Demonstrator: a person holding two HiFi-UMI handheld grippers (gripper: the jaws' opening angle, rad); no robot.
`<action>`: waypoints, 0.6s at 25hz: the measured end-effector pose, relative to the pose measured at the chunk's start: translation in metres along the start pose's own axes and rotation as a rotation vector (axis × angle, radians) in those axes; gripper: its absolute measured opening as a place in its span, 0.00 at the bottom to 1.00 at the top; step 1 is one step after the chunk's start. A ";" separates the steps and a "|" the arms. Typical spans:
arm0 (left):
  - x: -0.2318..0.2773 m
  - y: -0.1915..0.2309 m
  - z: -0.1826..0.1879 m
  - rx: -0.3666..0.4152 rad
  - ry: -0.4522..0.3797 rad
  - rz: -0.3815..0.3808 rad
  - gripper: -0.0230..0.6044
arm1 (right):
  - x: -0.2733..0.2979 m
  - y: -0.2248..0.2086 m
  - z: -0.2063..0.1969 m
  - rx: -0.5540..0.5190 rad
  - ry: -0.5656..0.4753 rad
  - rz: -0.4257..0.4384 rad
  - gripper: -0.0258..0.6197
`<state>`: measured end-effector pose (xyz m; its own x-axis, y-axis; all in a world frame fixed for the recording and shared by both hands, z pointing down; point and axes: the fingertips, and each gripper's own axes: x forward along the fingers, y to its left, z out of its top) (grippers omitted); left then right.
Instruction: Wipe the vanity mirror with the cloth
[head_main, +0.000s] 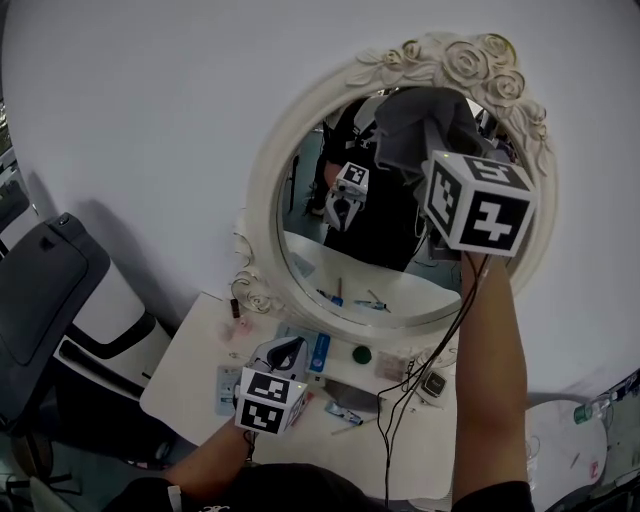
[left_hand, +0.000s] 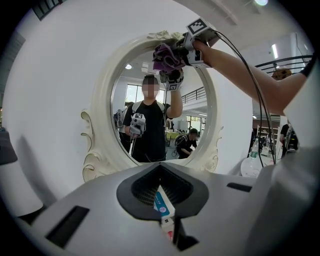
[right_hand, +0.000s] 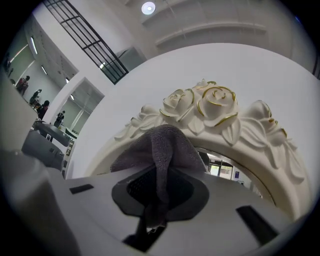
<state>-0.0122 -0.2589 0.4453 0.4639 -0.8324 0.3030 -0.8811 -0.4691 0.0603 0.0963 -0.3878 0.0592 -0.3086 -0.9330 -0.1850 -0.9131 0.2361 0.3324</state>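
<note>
right tongs (right_hand: 156, 210): clamped on cloth (right_hand: 162, 145), which bunches just ahead against the mirror (head_main: 350, 280) top.
left tongs (left_hand: 167, 222): closed, empty, low over worktop (head_main: 190, 370).
tip: likely best to flatten cloth on glass and sweep downward in overlapping arcs.

I read this as a big open lab hall: staged vanity mirror (head_main: 370, 240), mezzanine railing (right_hand: 95, 47), people (right_hand: 44, 106) at distant desks.

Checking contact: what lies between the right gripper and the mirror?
The cloth, clamped in the right gripper, at the mirror's top; shown in right gripper view.
</note>
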 end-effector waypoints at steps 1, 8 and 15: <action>0.001 0.000 0.001 0.000 0.000 -0.001 0.04 | 0.000 0.002 -0.001 -0.008 -0.003 0.002 0.10; 0.009 -0.008 0.004 0.014 -0.001 -0.026 0.04 | -0.005 0.013 -0.027 -0.013 -0.001 0.021 0.10; 0.011 -0.005 0.006 0.005 -0.008 -0.021 0.04 | -0.012 0.029 -0.066 0.001 0.030 0.027 0.10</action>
<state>-0.0022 -0.2678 0.4426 0.4829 -0.8249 0.2938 -0.8708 -0.4877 0.0618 0.0915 -0.3880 0.1319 -0.3254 -0.9339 -0.1481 -0.9047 0.2620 0.3358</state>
